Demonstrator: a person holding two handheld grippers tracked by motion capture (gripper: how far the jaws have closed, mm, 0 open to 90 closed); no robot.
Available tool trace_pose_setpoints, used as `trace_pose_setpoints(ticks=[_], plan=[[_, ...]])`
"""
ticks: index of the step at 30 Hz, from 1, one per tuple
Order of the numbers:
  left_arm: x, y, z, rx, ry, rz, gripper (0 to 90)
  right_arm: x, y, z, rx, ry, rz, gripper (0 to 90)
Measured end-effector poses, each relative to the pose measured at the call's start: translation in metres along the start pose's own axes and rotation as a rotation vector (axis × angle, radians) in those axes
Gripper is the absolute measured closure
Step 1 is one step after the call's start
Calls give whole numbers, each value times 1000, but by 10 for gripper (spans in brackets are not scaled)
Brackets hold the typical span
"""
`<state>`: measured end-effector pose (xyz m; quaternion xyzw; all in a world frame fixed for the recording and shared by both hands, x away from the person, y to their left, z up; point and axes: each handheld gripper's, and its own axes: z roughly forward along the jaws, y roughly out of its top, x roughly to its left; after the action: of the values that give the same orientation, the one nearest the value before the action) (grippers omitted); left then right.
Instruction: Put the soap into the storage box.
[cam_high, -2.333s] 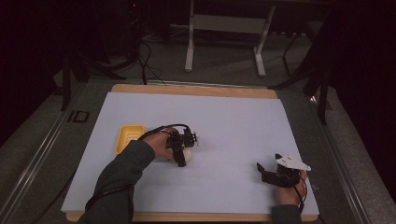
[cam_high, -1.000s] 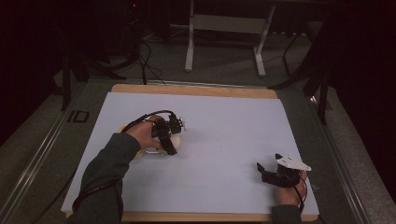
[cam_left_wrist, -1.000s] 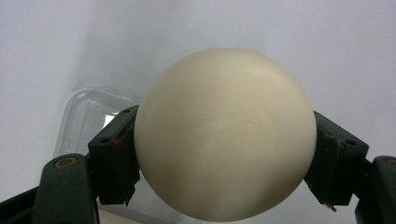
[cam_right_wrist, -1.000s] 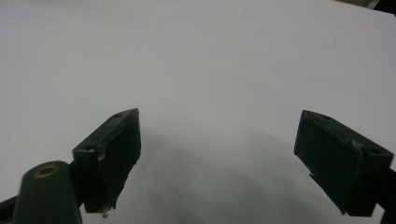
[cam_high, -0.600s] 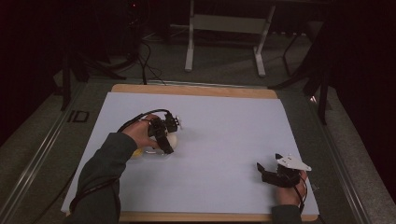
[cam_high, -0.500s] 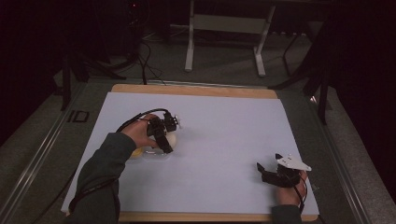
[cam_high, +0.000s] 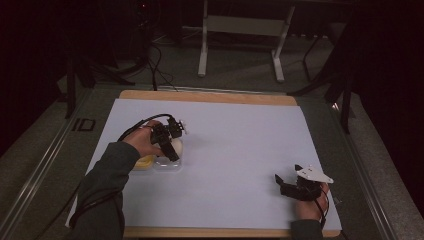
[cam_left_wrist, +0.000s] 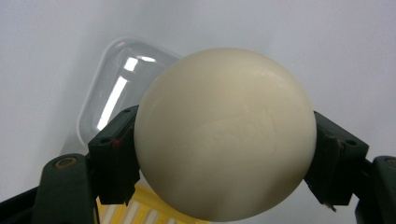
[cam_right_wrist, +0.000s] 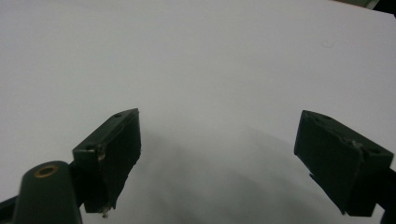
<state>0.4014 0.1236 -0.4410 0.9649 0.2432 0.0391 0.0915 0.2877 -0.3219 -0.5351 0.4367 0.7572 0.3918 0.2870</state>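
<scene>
The white-covered, wood-edged table (cam_high: 240, 150) is seen from a high camera at its near side, faced forward and downward. The round cream soap bar (cam_left_wrist: 224, 135) is viewed very closely along the left gripper (cam_left_wrist: 224, 154); bare sheet is viewed along the right gripper (cam_right_wrist: 233, 154). The sheet is shared by all views.

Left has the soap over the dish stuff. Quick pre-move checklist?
1. Left gripper pads clamp the soap on both sides: ok.
2. Soap centred between the pads: ok.
3. Clear lid lies beyond the soap, apart from it: ok.
4. Yellow tray below the soap, free of other things: cannot tell, mostly hidden.
5. Right gripper open, nothing between its pads: ok.
6. Right gripper apart from the left's work area in the high view: ok.
</scene>
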Motion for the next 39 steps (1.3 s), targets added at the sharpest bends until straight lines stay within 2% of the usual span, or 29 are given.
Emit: trace_pose_setpoints(ticks=[8,12,16,39], plan=[[2,-5,1,-5,-5,-10,238,0,0,0,0,-1,0,147],[3,-9,1,-12,-21,-11,238,0,0,0,0,0,2,148],[3,-12,3,-1,-15,-7,238,0,0,0,-1,-1,-2,148],[17,-38,-5,-7,11,-73,238,0,0,0,-4,-3,-2,148]])
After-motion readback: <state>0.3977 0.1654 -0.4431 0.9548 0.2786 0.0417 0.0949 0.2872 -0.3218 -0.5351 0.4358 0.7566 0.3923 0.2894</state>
